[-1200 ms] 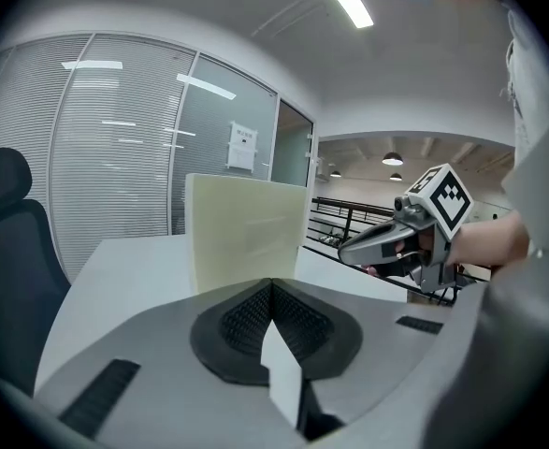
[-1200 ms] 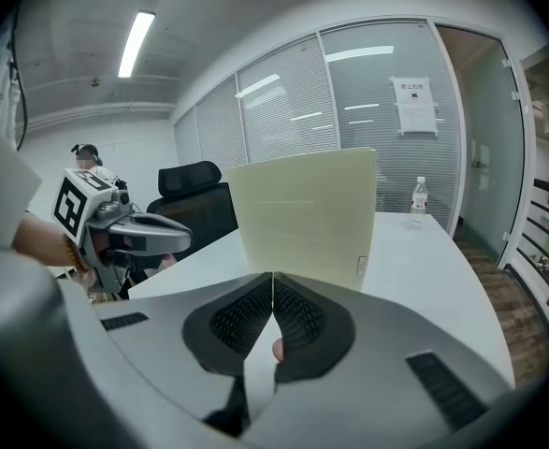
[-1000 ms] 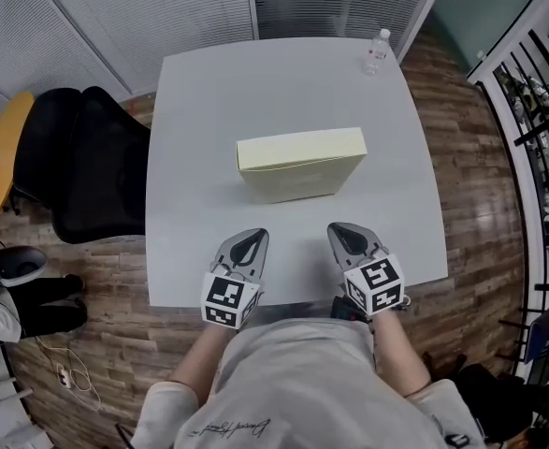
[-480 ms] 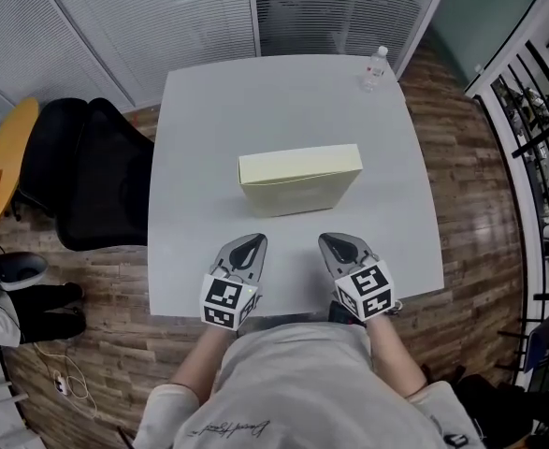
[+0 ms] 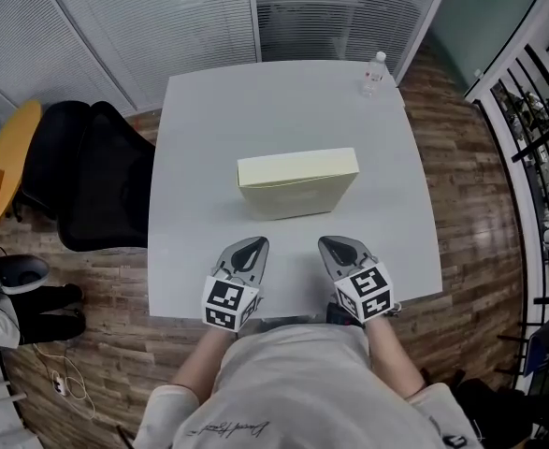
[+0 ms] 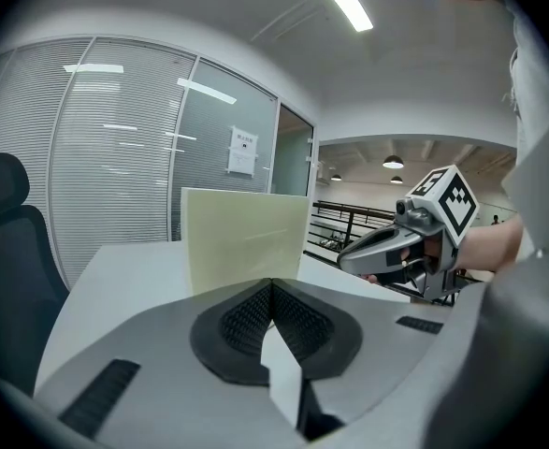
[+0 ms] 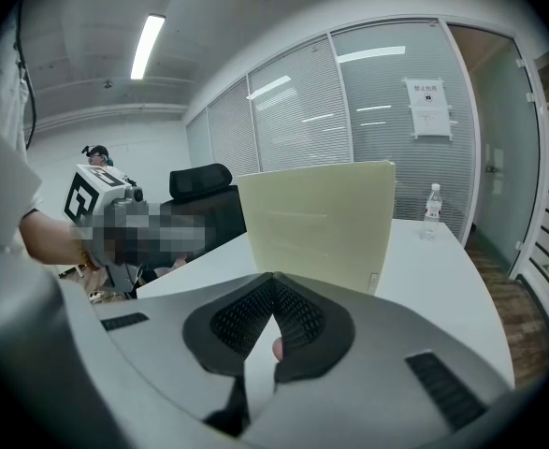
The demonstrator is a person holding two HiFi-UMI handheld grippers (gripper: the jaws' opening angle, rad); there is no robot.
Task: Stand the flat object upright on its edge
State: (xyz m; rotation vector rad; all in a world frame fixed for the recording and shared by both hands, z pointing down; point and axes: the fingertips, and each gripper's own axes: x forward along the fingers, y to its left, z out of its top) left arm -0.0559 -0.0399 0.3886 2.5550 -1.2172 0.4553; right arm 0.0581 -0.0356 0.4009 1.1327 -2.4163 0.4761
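The left gripper (image 5: 252,243) sits at the near edge of the light grey worktop (image 5: 199,157), fingers closed on nothing. Mid-worktop, the pale yellow flat cardboard box (image 5: 297,181) appears to stand on its long edge, untouched. The right gripper (image 5: 333,244) is likewise closed and empty. A careless nudge from either could topple the narrow-based box flat.

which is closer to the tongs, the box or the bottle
The pale yellow box, standing just ahead of the left tongs and right tongs; the water bottle is far behind it.
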